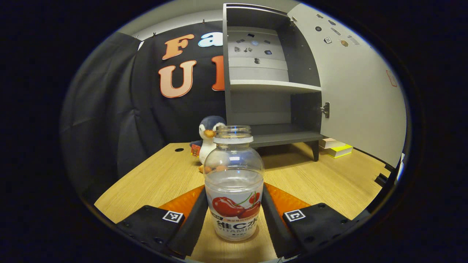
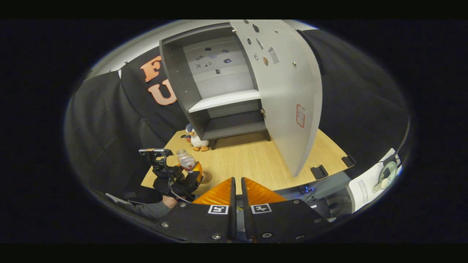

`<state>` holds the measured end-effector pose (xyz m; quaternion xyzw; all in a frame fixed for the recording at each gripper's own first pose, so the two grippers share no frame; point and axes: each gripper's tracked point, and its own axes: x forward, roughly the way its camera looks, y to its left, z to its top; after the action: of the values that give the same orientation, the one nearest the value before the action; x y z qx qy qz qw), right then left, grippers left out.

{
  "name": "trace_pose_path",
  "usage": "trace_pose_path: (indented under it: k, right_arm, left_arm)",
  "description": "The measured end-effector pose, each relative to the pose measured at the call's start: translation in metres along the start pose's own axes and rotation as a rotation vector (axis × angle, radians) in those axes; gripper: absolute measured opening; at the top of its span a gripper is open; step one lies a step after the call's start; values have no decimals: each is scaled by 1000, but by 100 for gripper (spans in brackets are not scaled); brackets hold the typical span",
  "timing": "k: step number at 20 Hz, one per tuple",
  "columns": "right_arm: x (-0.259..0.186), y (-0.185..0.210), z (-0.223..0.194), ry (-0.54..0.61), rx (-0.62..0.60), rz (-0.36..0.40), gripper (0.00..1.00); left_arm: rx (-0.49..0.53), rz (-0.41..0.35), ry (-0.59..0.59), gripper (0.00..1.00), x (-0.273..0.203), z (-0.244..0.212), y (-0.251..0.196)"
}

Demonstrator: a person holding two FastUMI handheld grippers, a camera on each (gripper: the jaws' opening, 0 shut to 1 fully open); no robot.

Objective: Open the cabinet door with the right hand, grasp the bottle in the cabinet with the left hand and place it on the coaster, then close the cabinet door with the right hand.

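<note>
Held upright between both fingers of left gripper (image 1: 234, 215): clear bottle (image 1: 234, 186), capless, fruit label facing camera, fingers pressing on its lower sides above wooden table (image 1: 153, 179). Same bottle (image 2: 185, 159) seen from right gripper view at table's left edge, clamped in left gripper (image 2: 190, 170), a sleeve and hand behind the device. Coaster: cannot tell from either view.

Left of bottle, farther back: round hole in tabletop (image 1: 179, 149). Just behind bottle, partly hidden by it: plush penguin (image 1: 208, 137), standing beside cabinet's left leg.

Centre to right: grey cabinet (image 1: 270, 86), shelves bare, door (image 1: 360, 84) swung wide on right-side hinge (image 1: 325, 109). Under door edge, on table: stacked white and yellow blocks (image 1: 338, 148).

Right gripper (image 2: 237, 204): fingers drawn together, narrow slit between them, gripping nothing, well apart from door (image 2: 289, 95).
</note>
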<state>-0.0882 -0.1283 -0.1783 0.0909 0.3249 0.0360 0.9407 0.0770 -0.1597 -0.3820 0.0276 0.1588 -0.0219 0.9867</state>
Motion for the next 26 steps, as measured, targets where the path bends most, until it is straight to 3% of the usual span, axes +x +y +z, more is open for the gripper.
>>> trace_pose_path:
  k: [18, 22, 26]
  right_arm:
    - [6, -13, -17, 57, 37, 1, 8]
    - [7, -12, -23, 67, 45, 11, 8]
    - [11, -7, -23, 68, 41, 27, 8]
  left_arm:
    - [17, 20, -40, 85, 9, -15, -4]
    - [39, 52, -58, 87, 6, -3, 2]
    - [14, 51, -47, 96, 9, 0, 3]
